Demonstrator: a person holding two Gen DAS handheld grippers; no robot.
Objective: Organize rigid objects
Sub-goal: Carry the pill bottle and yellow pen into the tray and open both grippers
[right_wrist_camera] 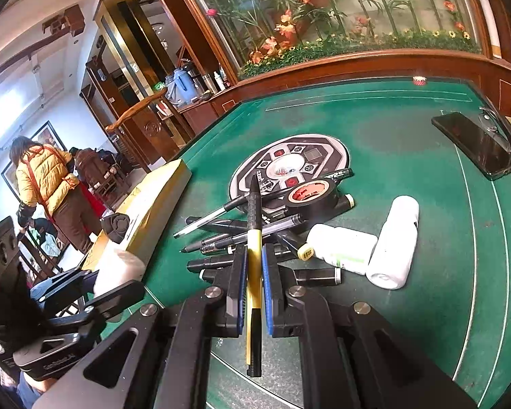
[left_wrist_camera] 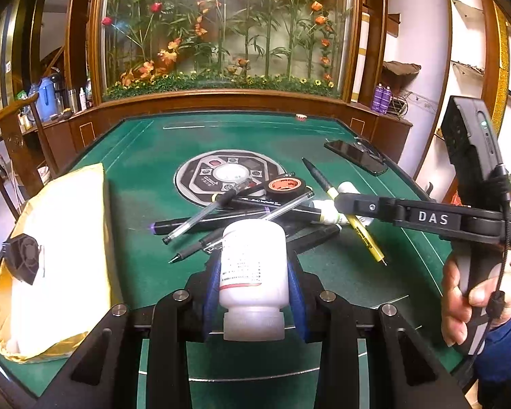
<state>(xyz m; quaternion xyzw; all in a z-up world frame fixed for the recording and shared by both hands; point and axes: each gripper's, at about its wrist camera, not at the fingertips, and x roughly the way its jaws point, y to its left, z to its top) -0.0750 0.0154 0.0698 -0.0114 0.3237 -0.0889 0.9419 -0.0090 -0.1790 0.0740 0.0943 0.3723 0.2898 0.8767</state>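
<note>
White plastic bottle [left_wrist_camera: 253, 272] in our left gripper [left_wrist_camera: 253, 293], yellow pen [right_wrist_camera: 253, 272] in our right gripper [right_wrist_camera: 254, 286].
Both clamped — rigid, light, slick; we hold each mid-body, low centre of frame.

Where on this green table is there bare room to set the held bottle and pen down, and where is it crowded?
Free: the far felt between the centre panel and the wooden rim, and the near-right felt beside the two lying bottles, below the phone. Crowded: the pen pile with the tape; the box takes the left edge.
</note>
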